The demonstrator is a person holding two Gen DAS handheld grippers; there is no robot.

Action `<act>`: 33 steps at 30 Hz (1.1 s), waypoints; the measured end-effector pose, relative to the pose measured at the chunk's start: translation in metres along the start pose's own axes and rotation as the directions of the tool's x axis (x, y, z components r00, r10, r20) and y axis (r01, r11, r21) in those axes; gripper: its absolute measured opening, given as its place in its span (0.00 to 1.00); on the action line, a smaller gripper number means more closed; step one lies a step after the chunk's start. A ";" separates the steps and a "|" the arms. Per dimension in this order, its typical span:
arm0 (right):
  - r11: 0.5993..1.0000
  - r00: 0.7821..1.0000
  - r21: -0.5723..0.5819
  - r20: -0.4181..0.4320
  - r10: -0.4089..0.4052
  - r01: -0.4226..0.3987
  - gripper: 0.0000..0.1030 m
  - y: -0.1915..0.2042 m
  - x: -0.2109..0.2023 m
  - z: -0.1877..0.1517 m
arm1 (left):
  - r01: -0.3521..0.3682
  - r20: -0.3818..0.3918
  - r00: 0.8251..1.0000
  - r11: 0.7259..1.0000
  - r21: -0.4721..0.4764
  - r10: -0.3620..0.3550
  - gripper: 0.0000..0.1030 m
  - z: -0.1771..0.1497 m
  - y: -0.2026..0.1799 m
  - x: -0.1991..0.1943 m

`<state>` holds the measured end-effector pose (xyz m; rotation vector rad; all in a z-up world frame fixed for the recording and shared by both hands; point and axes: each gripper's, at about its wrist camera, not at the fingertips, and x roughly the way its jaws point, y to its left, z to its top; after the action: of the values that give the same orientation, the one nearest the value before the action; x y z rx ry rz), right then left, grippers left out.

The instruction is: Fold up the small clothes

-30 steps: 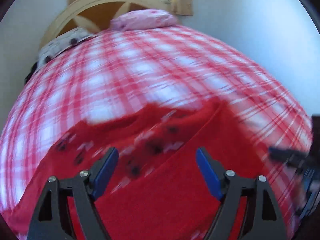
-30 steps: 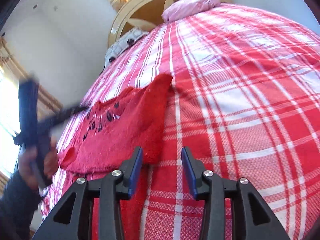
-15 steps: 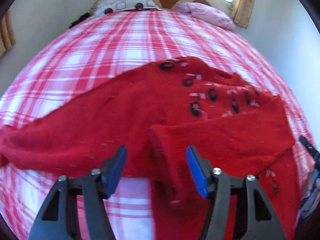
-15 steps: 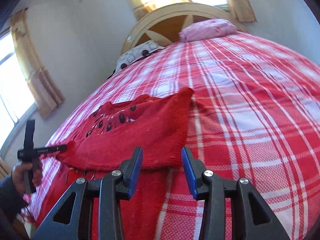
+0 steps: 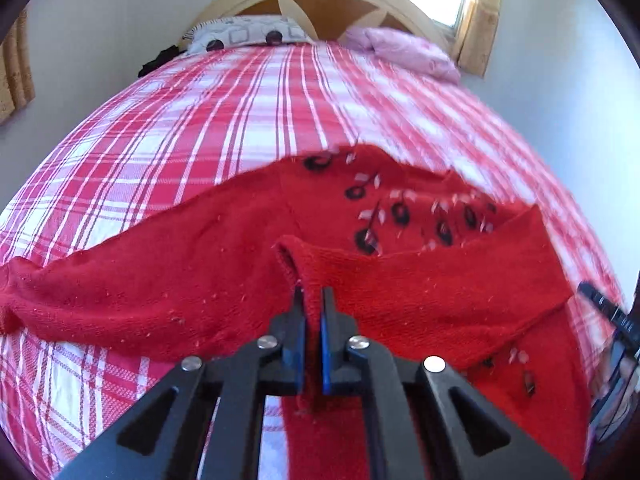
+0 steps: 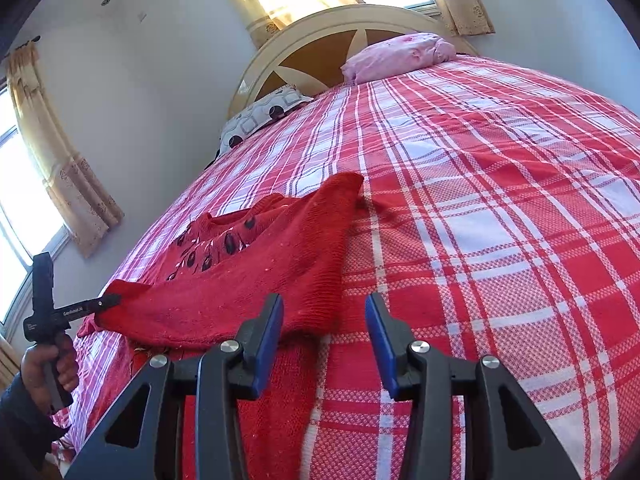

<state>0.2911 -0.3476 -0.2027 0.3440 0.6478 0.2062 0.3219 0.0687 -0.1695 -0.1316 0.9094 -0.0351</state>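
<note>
Your left gripper [image 5: 311, 300] has just been closing, and its two blue-padded black jaws now pinch a raised fold of the red knitted sweater [image 5: 208, 280] between them, at the end of the sleeve that lies folded across the garment's front. Your right gripper [image 6: 324, 336] hangs with its jaws apart, gripping nothing; the sweater's near right edge lies just below and between them, but the pads do not press on it.

From the largest thing down: the bed is covered by a red-and-white checked bedspread [image 5: 240, 120] that fills both views. At its far end stands a cream arched wooden headboard [image 6: 320, 36] with brown panels. Cream patterned curtains [image 6: 60, 168] hang at the bright windows on the left wall and behind the headboard.

The sweater lies spread on the near part of the bedspread. In the left wrist view, one long sleeve stretches away to the left, the other is folded over the chest, and black oval flowers with pale leaves [image 5: 400, 212] run across the front. In the right wrist view the sweater [image 6: 260, 272] lies to the left of the jaws.

By the headboard rest a pink crumpled pillow [image 6: 396, 58] on the right and a grey-and-white pillow with dark circles [image 6: 260, 114] on the left.

Your left hand [image 6: 48, 364], in a dark sleeve, grips the handle at the far left edge of the right wrist view.
</note>
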 end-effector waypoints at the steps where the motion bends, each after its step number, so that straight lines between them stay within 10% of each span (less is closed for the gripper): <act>1: 1.000 1.000 -0.006 -0.003 -0.004 0.004 0.43 0.001 0.001 0.000 | -0.008 -0.014 1.000 1.000 0.005 0.008 0.06 -0.004 0.000 0.005; 6: 0.999 1.000 -0.032 -0.003 0.009 -0.009 0.43 0.006 0.001 -0.002 | -0.018 -0.024 1.000 1.000 -0.008 0.018 0.13 -0.015 -0.003 0.024; 9: 0.996 0.999 -0.080 0.026 0.038 -0.036 0.47 0.016 -0.007 0.000 | -0.051 -0.021 0.998 0.999 0.006 0.051 0.55 -0.014 -0.006 0.016; 14: 0.981 0.996 -0.176 0.022 0.083 -0.078 0.67 0.049 -0.003 0.007 | -0.118 0.167 0.980 0.992 0.050 0.108 0.91 -0.013 -0.012 -0.024; 19: 0.988 0.980 -0.152 -0.201 -0.015 -0.016 0.67 0.048 0.048 0.005 | -0.089 0.159 0.985 0.991 0.103 0.072 0.92 -0.009 -0.034 -0.006; 27: 0.979 0.988 -0.203 -0.153 0.006 -0.038 0.66 0.072 0.024 0.057 | -0.020 -0.022 1.000 0.999 0.050 0.021 1.00 -0.013 -0.019 0.046; 33: 0.970 0.973 -0.240 -0.214 -0.082 0.029 0.53 0.104 0.109 0.114 | -0.032 -0.003 0.999 0.997 0.067 0.033 1.00 -0.015 -0.025 0.047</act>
<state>0.4387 -0.2479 -0.1393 0.0736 0.8439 0.2672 0.3398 0.0383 -0.2121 -0.0545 0.9128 -0.0356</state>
